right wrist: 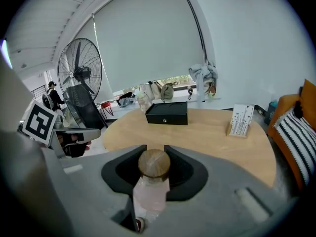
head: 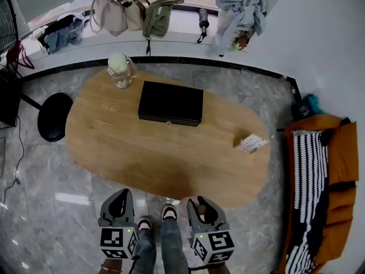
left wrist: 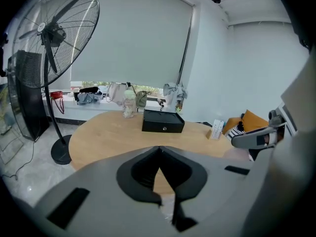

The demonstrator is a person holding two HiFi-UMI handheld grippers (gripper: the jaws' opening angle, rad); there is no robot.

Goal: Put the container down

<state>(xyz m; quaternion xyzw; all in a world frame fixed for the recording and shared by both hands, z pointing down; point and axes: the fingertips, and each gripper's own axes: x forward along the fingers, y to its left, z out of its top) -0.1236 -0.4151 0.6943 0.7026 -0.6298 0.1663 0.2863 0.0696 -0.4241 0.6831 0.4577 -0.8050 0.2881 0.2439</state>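
The container [right wrist: 151,191] is a small clear pinkish jar with a round wooden lid [right wrist: 153,163]. My right gripper [right wrist: 154,149] is shut on it, and the jar stands upright between the jaws. In the head view the right gripper [head: 199,203] hangs just off the near edge of the oval wooden table [head: 159,158], the jar [head: 185,208] showing at its left side. My left gripper [head: 121,198] hangs beside it, also short of the table edge. In the left gripper view the left gripper [left wrist: 159,149] has its tips touching, with nothing between them.
A black box [head: 170,103] lies at the table's middle back, a lidded glass jar [head: 120,70] at the far left, and a card stand [head: 251,143] at the right edge. A standing fan's base [head: 54,116] is left of the table, an orange seat with striped cloth [head: 319,176] to the right. The person's feet [head: 155,221] are between the grippers.
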